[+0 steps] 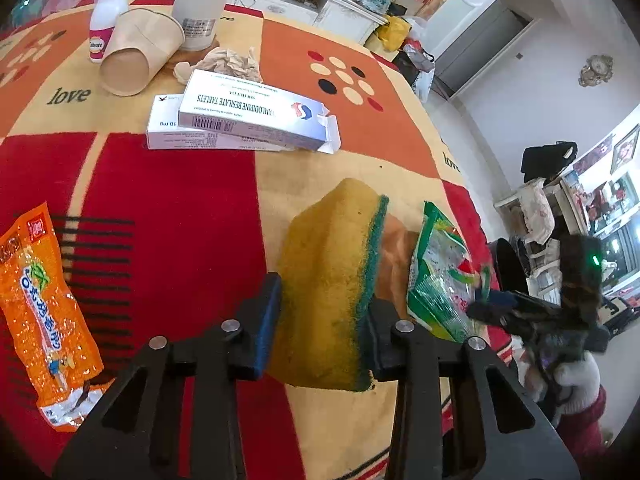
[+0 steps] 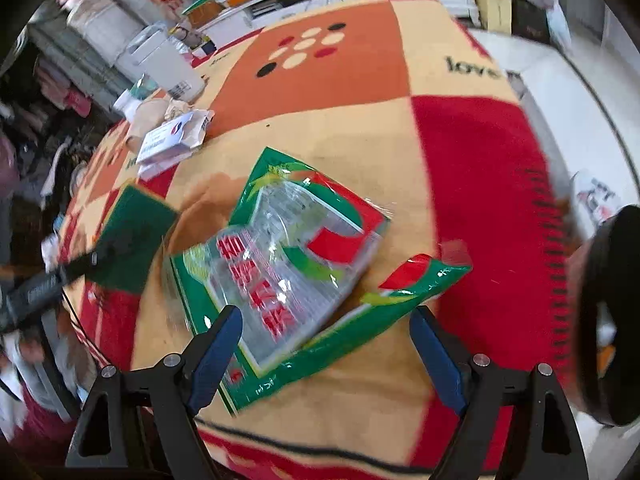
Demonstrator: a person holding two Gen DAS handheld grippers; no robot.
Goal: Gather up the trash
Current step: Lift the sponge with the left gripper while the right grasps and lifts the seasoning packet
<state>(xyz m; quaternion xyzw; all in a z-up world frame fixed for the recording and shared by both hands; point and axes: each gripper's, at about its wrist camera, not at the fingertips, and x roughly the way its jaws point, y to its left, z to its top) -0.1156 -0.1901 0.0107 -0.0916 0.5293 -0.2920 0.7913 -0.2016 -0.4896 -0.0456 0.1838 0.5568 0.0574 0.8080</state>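
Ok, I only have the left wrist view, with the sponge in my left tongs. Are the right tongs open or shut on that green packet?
Observer: Open. The right tongs stand wide apart, and the green packet lies between them, not pinched.
Operator: Anything loose on the packet?
Observer: Yes. A torn strip, green and red, juts out toward the right-hand finger.
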